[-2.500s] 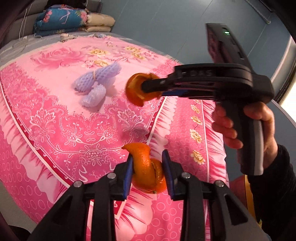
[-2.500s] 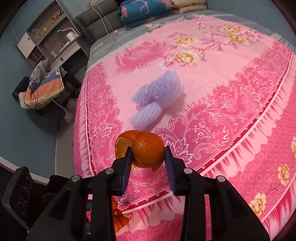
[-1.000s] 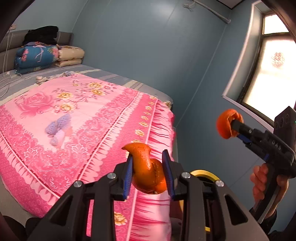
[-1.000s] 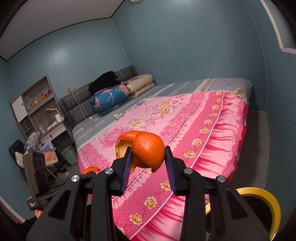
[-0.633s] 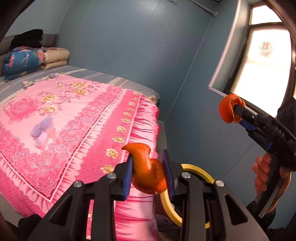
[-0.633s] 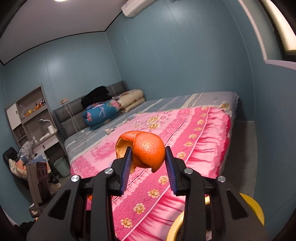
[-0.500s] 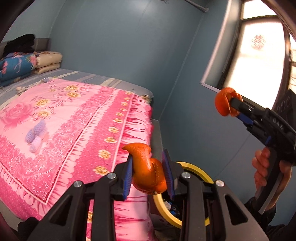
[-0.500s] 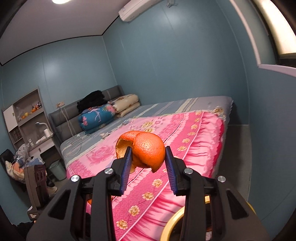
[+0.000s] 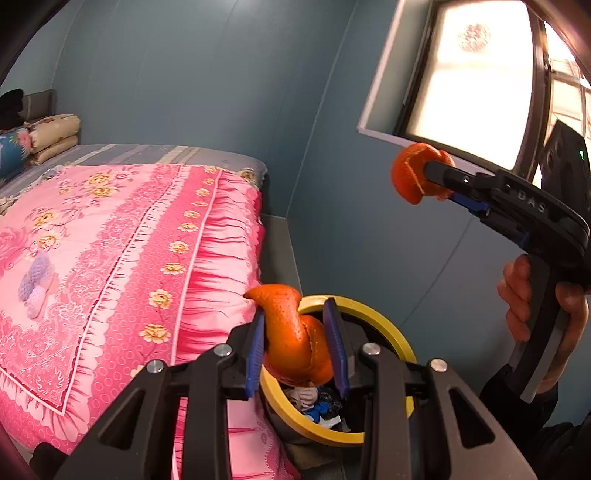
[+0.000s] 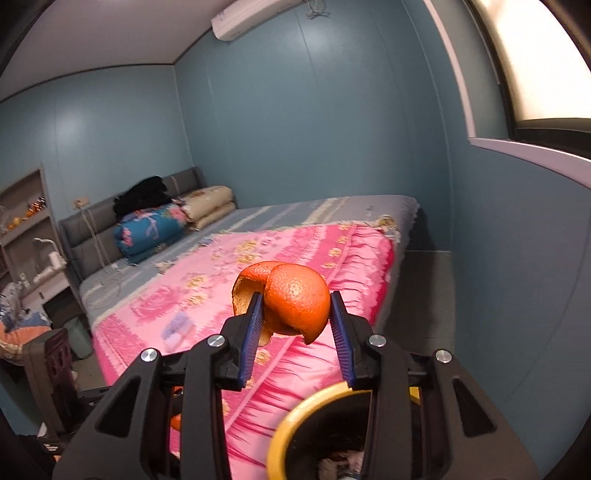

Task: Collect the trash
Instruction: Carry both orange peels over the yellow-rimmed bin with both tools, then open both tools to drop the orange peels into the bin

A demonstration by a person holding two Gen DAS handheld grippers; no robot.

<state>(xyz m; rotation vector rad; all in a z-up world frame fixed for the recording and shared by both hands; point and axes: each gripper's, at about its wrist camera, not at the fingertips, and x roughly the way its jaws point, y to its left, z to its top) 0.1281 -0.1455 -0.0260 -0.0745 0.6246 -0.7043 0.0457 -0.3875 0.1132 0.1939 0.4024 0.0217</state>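
left gripper: nearest in left wrist view, jaws clamped on curled orange peel, blue pads press both sides
curled orange peel: sits over near-left rim of trash bin, tip curls up-left
trash bin: yellow-rimmed, just right of the bed's near corner, on floor; mixed trash inside (white, blue, dark bits); also low in right wrist view
right gripper: jaws clamped on rounded orange peel; seen from left wrist view held up high, right of bin, in front of window
rounded orange peel: between the 2 blue pads, pale inner side shows on left; above and past bin rim in right wrist view
right hand: wraps the gripper handle, far right, dark sleeve
pink bedspread: floral, covers bed, left and beyond bin
purple foam nets: lying on bedspread, far left, well apart from bin
folded quilts: stacked at far headboard end, blue floral plus beige
window: bright, on far right wall
air conditioner: high on far wall
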